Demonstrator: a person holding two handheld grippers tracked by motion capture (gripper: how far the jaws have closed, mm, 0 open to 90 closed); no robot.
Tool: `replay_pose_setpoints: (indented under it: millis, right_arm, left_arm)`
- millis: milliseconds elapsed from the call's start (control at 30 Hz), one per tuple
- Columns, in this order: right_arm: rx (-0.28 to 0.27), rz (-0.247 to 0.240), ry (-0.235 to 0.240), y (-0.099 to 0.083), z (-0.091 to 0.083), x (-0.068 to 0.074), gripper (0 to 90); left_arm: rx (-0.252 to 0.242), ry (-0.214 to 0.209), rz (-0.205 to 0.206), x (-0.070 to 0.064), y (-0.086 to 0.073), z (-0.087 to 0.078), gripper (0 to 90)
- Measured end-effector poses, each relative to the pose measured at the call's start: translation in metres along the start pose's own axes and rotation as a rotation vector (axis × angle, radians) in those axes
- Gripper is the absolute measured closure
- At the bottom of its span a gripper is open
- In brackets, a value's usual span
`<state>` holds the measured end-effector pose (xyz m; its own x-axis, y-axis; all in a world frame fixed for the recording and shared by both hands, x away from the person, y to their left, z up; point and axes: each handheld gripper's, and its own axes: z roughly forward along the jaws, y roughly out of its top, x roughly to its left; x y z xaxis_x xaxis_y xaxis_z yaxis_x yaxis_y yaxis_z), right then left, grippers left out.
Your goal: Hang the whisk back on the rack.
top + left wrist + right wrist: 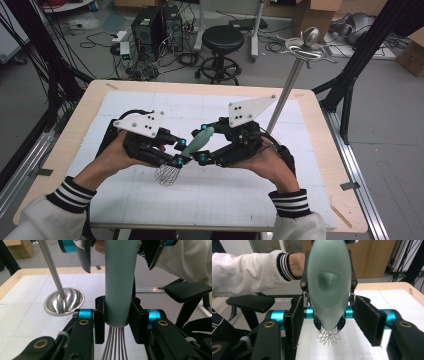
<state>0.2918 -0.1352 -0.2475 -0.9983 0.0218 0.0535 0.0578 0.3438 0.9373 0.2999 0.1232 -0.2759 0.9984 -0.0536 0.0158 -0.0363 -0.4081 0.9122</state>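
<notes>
The left gripper (117,321) is clamped on the base of the whisk's (192,149) green handle, wire loops hanging below its jaws above the table (320,150); the right gripper (335,322) stands open astride the handle's far end without touching, the metal stand (64,301) beyond.

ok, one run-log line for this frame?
left gripper: shut on whisk at handle base | right gripper: open, jaws astride handle end | whisk above table, wires down | steel stand: untouched
</notes>
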Motion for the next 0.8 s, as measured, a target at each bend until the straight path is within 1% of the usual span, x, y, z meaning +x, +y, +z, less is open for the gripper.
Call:
replay_pose_setpoints:
  millis: [33, 133, 200, 300, 367, 400, 433, 467, 633, 700, 800]
  right_arm:
    - [0.005, 0.002, 0.005, 0.0005, 0.0005, 0.0007, 48.2]
    - [0.001, -0.009, 0.008, 0.0014, 0.0022, 0.0006, 53.1]
    - [0.004, -0.006, 0.005, 0.0016, 0.0026, 0.0008, 57.2]
    - [-0.001, -0.010, 0.002, 0.0021, 0.0031, 0.0016, 64.1]
    - [0.001, -0.015, -0.008, 0.0025, 0.0034, 0.0022, 64.8]
    - [0.003, -0.012, -0.014, 0.0026, 0.0036, 0.0027, 65.1]
    - [0.005, -0.026, -0.016, 0.0028, 0.0042, 0.0025, 65.2]
    - [0.005, -0.026, -0.016, 0.0028, 0.0042, 0.0025, 65.2]
    - [0.018, -0.029, -0.030, 0.0041, 0.0050, 0.0038, 65.7]
    - [0.017, -0.024, -0.026, 0.0045, 0.0054, 0.0032, 65.7]
    - [0.019, -0.027, -0.025, 0.0053, 0.0056, 0.0036, 65.9]
  left_arm:
    - [0.000, -0.001, 0.001, 0.0000, -0.0001, -0.0001, 69.2]
    - [0.004, 0.001, 0.003, -0.0001, 0.0000, -0.0002, 69.2]
    - [0.006, -0.002, 0.003, -0.0001, 0.0002, 0.0000, 69.2]
    - [0.001, 0.000, -0.006, -0.0003, -0.0002, 0.0001, 69.2]
    - [-0.002, -0.005, -0.012, 0.0004, -0.0011, -0.0001, 69.2]
    - [0.006, -0.001, -0.005, 0.0007, -0.0012, -0.0003, 69.2]
    - [0.008, -0.001, -0.004, 0.0006, -0.0013, 0.0000, 69.2]
    - [0.008, -0.001, -0.004, 0.0006, -0.0013, 0.0000, 69.1]
    - [0.011, -0.005, -0.021, 0.0011, -0.0015, 0.0006, 69.0]
    - [0.010, -0.005, -0.032, 0.0009, -0.0013, 0.0007, 68.9]
    - [0.010, 0.000, -0.025, 0.0001, -0.0012, 0.0009, 68.3]
